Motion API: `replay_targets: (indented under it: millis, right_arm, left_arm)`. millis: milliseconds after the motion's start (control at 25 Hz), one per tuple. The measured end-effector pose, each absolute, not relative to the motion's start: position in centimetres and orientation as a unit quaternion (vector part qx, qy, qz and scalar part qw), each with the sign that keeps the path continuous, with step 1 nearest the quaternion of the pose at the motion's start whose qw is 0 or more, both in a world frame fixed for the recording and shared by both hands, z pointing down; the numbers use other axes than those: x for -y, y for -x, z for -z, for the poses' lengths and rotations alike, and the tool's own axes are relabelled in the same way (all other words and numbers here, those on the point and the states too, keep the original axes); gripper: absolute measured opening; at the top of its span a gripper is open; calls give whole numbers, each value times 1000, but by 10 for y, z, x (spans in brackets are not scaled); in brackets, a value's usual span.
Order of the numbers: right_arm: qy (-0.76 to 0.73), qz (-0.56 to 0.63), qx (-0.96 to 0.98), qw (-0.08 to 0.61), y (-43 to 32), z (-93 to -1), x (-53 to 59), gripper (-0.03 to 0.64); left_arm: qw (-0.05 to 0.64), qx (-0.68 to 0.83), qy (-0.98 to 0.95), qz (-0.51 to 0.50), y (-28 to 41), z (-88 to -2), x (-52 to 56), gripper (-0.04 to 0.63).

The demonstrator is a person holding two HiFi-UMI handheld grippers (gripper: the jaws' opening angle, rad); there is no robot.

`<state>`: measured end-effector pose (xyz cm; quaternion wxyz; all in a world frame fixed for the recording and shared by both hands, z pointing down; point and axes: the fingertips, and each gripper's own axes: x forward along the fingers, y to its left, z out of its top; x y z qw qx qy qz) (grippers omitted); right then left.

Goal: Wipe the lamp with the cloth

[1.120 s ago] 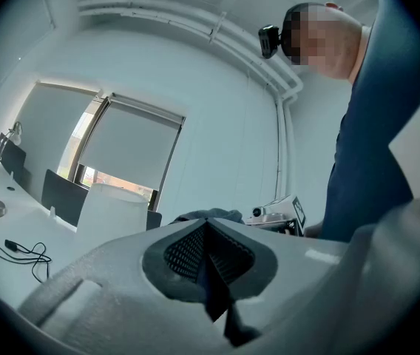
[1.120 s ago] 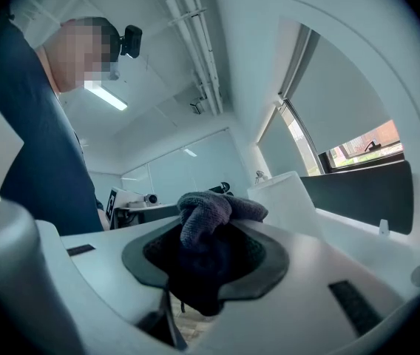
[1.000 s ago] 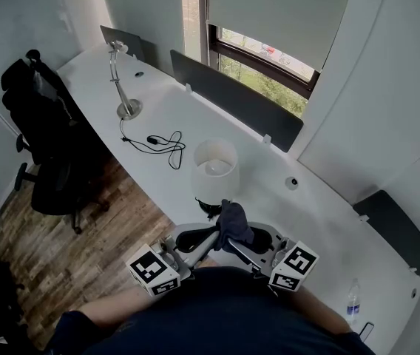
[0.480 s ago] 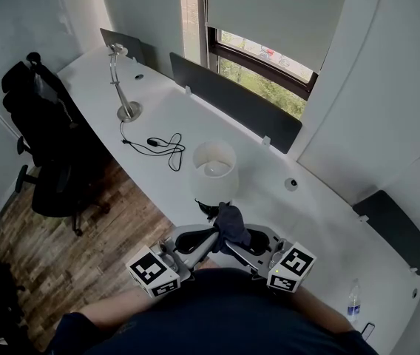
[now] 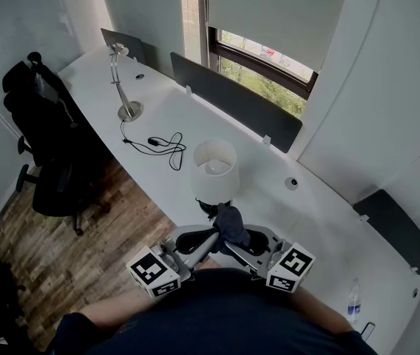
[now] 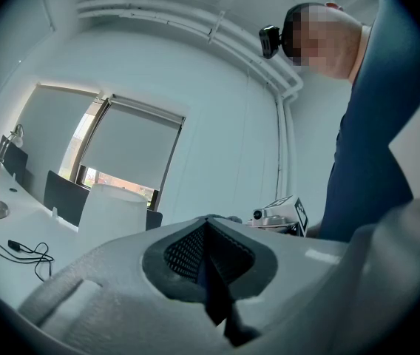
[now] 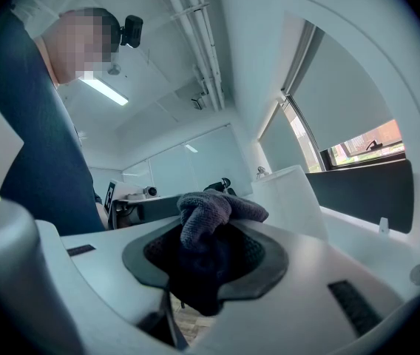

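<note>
The lamp with a white shade [image 5: 214, 170] stands on the white desk [image 5: 321, 220] near its front edge. The shade also shows in the left gripper view [image 6: 114, 209] and the right gripper view [image 7: 288, 198]. A dark grey cloth [image 5: 230, 224] hangs just in front of the lamp's dark foot [image 5: 208, 208]. My right gripper [image 5: 231, 241] is shut on the cloth [image 7: 214, 213], which bulges out above the pads. My left gripper [image 5: 216, 235] points in from the left, its tips next to the cloth. Its jaws are shut [image 6: 208, 220], with nothing clearly between them.
A silver desk lamp [image 5: 121, 80] and a black cable [image 5: 162, 145] lie at the desk's far left. Dark divider panels [image 5: 232, 98] line the back edge under the window. A black office chair [image 5: 43, 139] stands on the wood floor. A water bottle [image 5: 353, 299] stands at the right.
Both grippers have shifted only slightly, the right one a touch leftward. The cloth stays held in front of the lamp's foot.
</note>
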<state>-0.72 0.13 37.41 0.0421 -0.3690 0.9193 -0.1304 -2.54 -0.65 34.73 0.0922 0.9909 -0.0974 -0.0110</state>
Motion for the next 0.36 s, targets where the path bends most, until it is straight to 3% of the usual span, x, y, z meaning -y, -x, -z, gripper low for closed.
replay_targets:
  millis: [360]
  right_arm:
    - [369,130,-919,40,10,-375,-3,141]
  left_arm:
    - [91,96,-991,13,27,-347,6,6]
